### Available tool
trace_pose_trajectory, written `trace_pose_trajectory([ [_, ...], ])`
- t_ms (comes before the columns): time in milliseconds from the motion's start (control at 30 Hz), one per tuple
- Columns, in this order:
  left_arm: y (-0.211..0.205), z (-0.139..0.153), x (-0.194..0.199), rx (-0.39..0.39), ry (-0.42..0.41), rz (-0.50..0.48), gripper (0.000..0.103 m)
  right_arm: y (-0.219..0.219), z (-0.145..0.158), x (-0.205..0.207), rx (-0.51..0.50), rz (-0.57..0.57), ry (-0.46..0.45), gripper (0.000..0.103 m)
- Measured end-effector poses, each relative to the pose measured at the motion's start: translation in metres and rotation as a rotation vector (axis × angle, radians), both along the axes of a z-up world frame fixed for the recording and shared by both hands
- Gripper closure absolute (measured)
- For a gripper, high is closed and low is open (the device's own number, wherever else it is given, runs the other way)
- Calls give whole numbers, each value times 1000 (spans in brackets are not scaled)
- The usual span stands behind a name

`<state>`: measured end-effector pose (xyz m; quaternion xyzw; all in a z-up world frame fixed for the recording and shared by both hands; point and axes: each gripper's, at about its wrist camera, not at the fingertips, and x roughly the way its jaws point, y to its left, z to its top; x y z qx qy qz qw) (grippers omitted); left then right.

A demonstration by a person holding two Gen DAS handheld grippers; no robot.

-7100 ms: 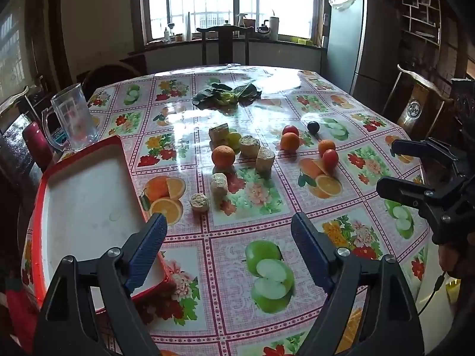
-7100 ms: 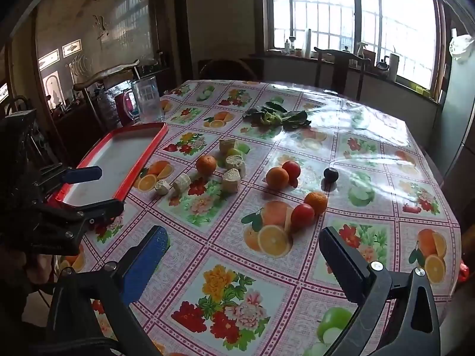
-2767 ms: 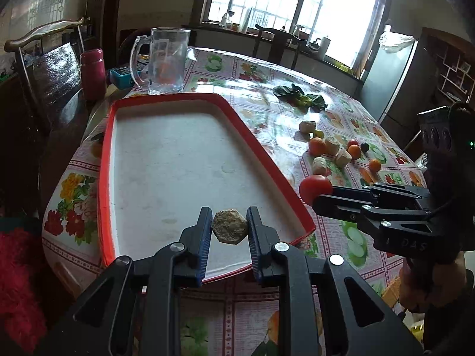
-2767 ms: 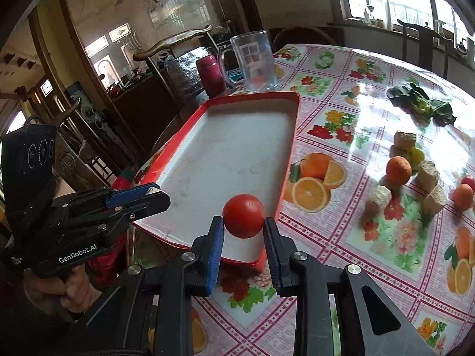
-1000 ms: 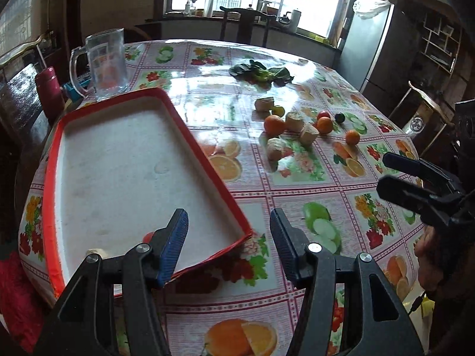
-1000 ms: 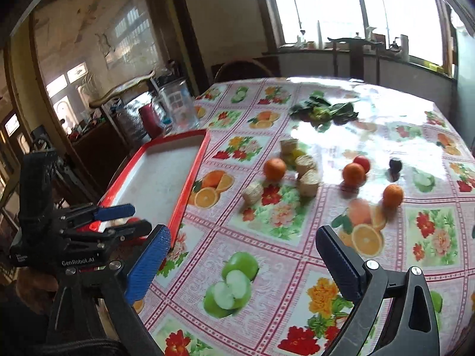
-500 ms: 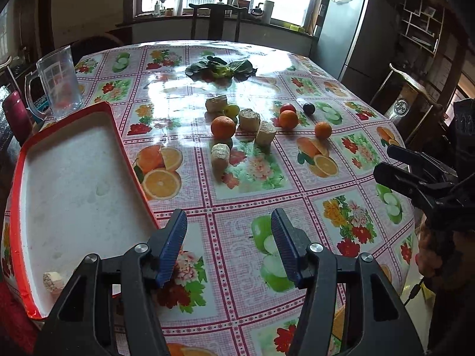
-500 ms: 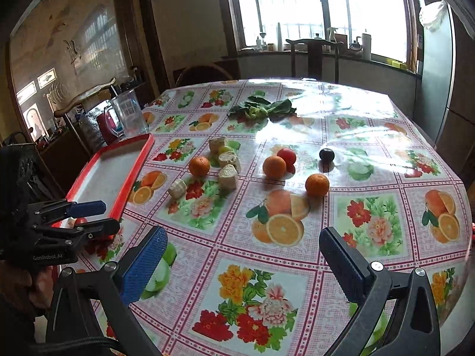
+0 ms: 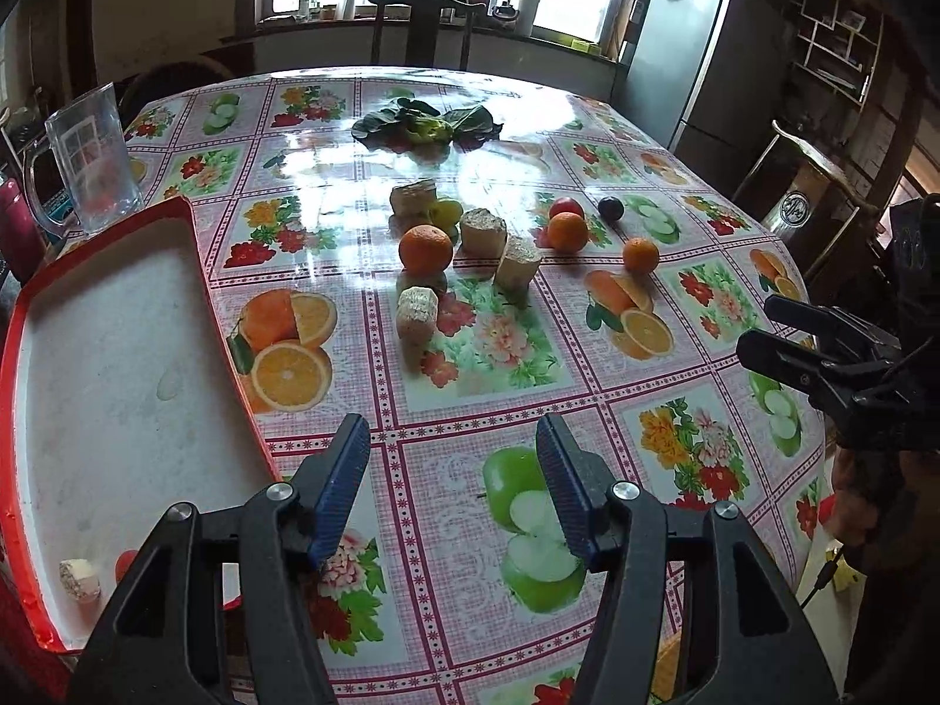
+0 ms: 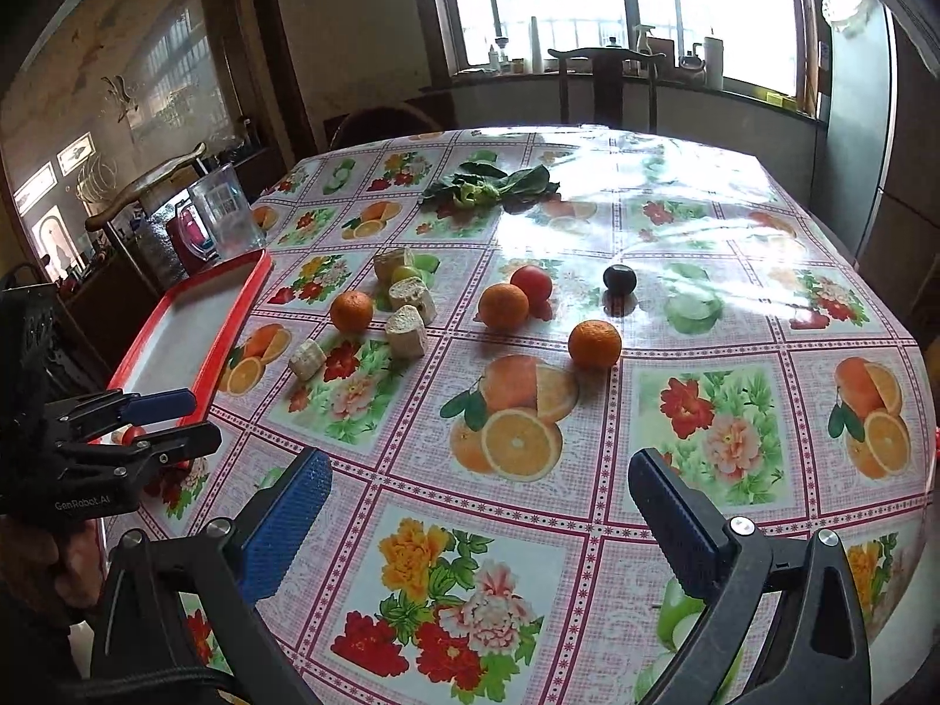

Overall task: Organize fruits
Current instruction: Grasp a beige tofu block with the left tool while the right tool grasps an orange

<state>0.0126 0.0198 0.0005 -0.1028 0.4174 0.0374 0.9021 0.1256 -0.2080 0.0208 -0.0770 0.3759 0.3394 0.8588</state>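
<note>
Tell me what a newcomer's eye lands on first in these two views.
First comes the loud fruit-and-flower tablecloth, with real oranges and pale cut chunks clustered near the table's middle. Next is the red-rimmed white tray at the table's left edge, holding one pale chunk and something red in its near corner. Both the left gripper and right gripper hang open and empty over the near cloth.

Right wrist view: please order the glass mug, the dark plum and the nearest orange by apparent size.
1. glass mug
2. nearest orange
3. dark plum

The plum lies farther away, so their real difference is unsure.
</note>
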Motion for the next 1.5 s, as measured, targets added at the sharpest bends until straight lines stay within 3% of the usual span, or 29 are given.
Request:
trace_pose_trajectory([
  [500, 5, -4, 19, -9, 5, -4, 45, 11, -10, 18, -20, 13, 30, 5],
  [700, 13, -11, 46, -36, 21, 6, 45, 16, -14, 52, -42, -9, 25, 16],
  [767, 15, -16, 56, -33, 33, 13, 45, 20, -19, 68, -61, -25, 31, 28],
  [833, 17, -21, 67, -34, 49, 13, 51, 23, -25, 84, -68, -31, 48, 36],
  [1000, 20, -35, 86, -45, 80, 16, 67, 33, -42, 111, -120, -67, 55, 40],
  [1067, 22, -40, 92, -50, 93, 14, 74, 38, -49, 116, -146, -65, 59, 51],
  [1100, 21, -40, 94, -37, 86, 14, 79, 40, -52, 117, -157, -64, 61, 51],
  [1233, 16, -40, 96, -24, 80, -9, 80, 39, -54, 116, -179, -74, 26, 69],
  [1500, 16, -36, 76, -57, 52, -20, 80, 30, -37, 86, -82, -27, 61, 70],
])
